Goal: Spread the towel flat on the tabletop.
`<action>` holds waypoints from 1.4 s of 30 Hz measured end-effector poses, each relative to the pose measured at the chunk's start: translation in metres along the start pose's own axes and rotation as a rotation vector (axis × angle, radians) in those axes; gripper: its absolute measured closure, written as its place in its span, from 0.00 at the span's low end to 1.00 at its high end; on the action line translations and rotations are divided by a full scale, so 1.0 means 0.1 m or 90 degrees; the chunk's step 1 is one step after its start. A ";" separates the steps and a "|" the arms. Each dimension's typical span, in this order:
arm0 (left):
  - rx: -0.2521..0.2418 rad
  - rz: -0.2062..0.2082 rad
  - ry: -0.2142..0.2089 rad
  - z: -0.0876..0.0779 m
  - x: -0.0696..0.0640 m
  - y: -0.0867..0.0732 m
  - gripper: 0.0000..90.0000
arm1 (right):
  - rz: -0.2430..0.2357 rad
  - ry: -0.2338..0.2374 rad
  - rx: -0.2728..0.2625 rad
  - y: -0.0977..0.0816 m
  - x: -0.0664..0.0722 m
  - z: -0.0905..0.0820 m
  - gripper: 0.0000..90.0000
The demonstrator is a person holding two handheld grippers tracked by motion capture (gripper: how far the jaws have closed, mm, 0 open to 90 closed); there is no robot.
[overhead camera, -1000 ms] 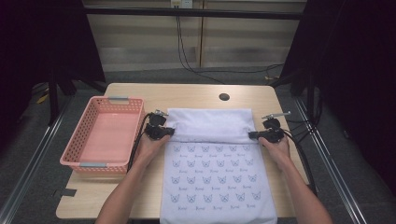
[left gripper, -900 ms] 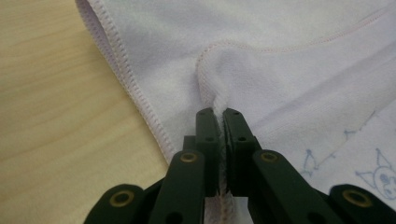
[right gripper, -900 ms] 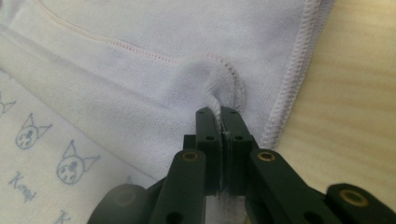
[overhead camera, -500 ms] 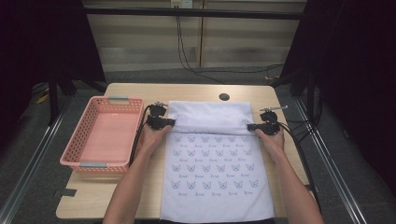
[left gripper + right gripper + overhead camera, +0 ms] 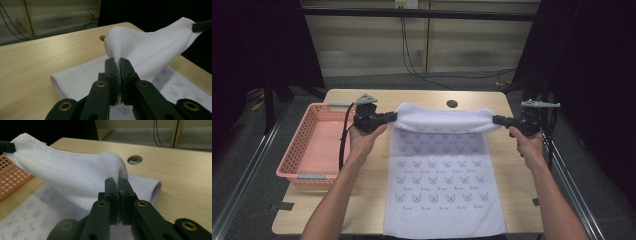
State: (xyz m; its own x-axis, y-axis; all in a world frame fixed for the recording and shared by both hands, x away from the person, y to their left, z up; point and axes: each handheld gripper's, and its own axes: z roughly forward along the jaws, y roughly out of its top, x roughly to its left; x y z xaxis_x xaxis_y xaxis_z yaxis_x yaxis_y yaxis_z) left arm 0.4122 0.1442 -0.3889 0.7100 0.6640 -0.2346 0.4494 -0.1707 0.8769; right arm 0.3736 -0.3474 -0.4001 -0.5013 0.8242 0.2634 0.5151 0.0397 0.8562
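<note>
Both tongs, left tongs (image 5: pixel 391 116) and right tongs (image 5: pixel 498 120), are clamped on the towel (image 5: pixel 442 175), now lifting its far edge off the table (image 5: pixel 512 180), starting a fold toward the near edge.

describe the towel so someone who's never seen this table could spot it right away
On the wooden table, right of the pink basket, lies a white towel. Its far edge is lifted between the left gripper and right gripper. It alone carries rows of small blue butterfly prints.
</note>
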 end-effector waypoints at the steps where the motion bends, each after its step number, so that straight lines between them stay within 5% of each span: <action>1: -0.008 0.005 -0.009 -0.07 -0.05 0.02 0.96 | -0.006 0.004 -0.007 0.02 0.03 -0.05 0.97; 4: -0.006 0.011 -0.020 -0.18 -0.14 0.04 0.96 | -0.022 0.015 -0.023 0.04 0.13 -0.19 0.97; 5: -0.025 0.019 -0.035 -0.30 -0.22 0.01 0.96 | -0.023 0.047 -0.048 -0.01 0.24 -0.33 0.97; 11: -0.048 0.035 -0.051 -0.62 -0.42 -0.08 0.96 | -0.046 0.076 -0.062 -0.17 0.46 -0.64 0.97; 18: -0.045 0.067 -0.072 -0.89 -0.67 -0.24 0.96 | -0.078 0.078 -0.069 -0.24 0.64 -0.90 0.97; 23: 0.021 0.046 -0.087 -0.85 -0.67 -0.81 0.96 | -0.071 0.090 -0.011 -0.65 0.71 -0.87 0.96; 25: 0.076 0.028 -0.087 -0.72 -0.64 -1.12 0.96 | -0.055 0.092 0.055 -0.98 0.72 -0.74 0.96; 29: 0.114 0.012 -0.098 -0.68 -0.62 -1.31 0.96 | -0.049 0.098 0.093 -1.20 0.74 -0.71 0.96; 34: 0.146 0.027 -0.141 -0.75 -0.68 -1.46 0.94 | -0.064 0.105 0.116 -1.38 0.86 -0.85 0.91; 37: 0.188 0.047 -0.168 -0.76 -0.71 -1.55 0.92 | -0.061 0.114 0.139 -1.48 0.92 -0.92 0.90; 39: 0.236 0.054 -0.191 -0.73 -0.74 -1.61 0.92 | -0.067 0.114 0.185 -1.59 0.97 -0.95 0.90; 42: 0.251 0.064 -0.207 -0.75 -0.76 -1.63 0.90 | -0.069 0.118 0.191 -1.64 0.99 -1.00 0.90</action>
State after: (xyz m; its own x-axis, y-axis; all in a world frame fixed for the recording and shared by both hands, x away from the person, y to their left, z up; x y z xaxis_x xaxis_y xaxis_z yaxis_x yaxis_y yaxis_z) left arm 0.2449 0.1761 -0.4824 0.8639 0.3806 -0.3299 0.4956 -0.5256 0.6915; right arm 0.1701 -0.3288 -0.4695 -0.6677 0.6908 0.2775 0.6188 0.3078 0.7227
